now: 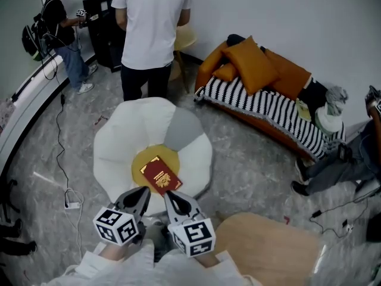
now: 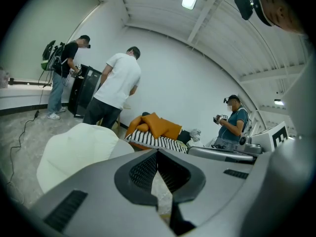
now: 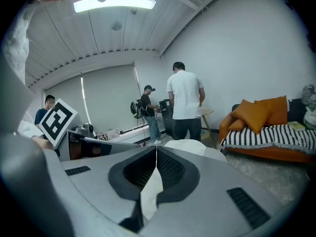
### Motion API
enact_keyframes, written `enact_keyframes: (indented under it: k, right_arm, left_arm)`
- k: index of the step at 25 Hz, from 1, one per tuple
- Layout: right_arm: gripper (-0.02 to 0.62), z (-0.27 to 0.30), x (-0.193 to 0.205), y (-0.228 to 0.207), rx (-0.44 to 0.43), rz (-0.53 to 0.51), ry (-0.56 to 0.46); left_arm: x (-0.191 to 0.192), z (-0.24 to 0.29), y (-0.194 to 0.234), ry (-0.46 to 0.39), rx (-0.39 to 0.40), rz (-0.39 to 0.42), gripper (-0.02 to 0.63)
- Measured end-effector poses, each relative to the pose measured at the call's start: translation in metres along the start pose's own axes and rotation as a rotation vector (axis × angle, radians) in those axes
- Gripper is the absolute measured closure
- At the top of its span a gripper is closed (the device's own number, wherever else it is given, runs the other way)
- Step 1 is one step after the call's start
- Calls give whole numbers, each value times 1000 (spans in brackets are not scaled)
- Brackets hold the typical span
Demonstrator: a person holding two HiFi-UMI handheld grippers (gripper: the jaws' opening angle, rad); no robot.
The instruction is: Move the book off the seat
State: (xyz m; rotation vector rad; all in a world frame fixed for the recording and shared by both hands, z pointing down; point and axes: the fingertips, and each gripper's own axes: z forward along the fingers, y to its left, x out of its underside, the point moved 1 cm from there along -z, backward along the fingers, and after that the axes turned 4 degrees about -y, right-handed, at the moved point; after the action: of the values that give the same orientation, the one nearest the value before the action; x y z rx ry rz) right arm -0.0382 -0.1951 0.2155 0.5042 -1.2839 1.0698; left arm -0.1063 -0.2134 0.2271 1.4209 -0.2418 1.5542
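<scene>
- left gripper (image 1: pixel 143 191) had its jaws pressed together, nothing between them; it hung low at the near edge of the seat, just short of the book
- right gripper (image 1: pixel 169 195) likewise had its jaws together and was empty, close beside the left one, tips aimed at the book's near corner
- book (image 1: pixel 161 175), red cover, lay flat and skewed on the yellow centre (image 1: pixel 144 158) of the seat (image 1: pixel 113 145), a white petal-shaped cushion on the floor
- the step in hand looked like the approach, the grab not yet made
- to do it well: one gripper would need to spread its jaws first, since neither could take the book as they stood
- the book lay flat on soft padding, so it looked best to slide one jaw under the near edge or corner and pinch across the cover, not to push down from above
- the cushion would likely give, so the other gripper could steady or tip up the far edge
- the wooden bench (image 1: pixel 268 243) at the near right looked like the closest place to set it down, well clear of the sofa (image 1: pixel 268 109) and the person in white (image 1: pixel 152 22)
</scene>
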Motion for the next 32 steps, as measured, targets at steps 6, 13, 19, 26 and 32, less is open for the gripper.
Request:
enact_keyframes:
  k: [6,13,19,26,32]
  right_arm:
    - [583,8,-3,11,-2,11,-1]
    - [583,13,-1,18,10,26,26]
    - [583,19,9,8,51,44,30]
    - [583,32,15,-2,66,61,62]
    - [583,43,34,-15,81,116,74]
  left_arm:
    - [-3,-7,9,-11,22,-30,598]
    - [-7,-4,16,19,54,-60,598]
    - [4,1,16,34,113,-75,598]
    - [15,15,29,96,110,-83,598]
    - [35,27,48,153,98,-80,598]
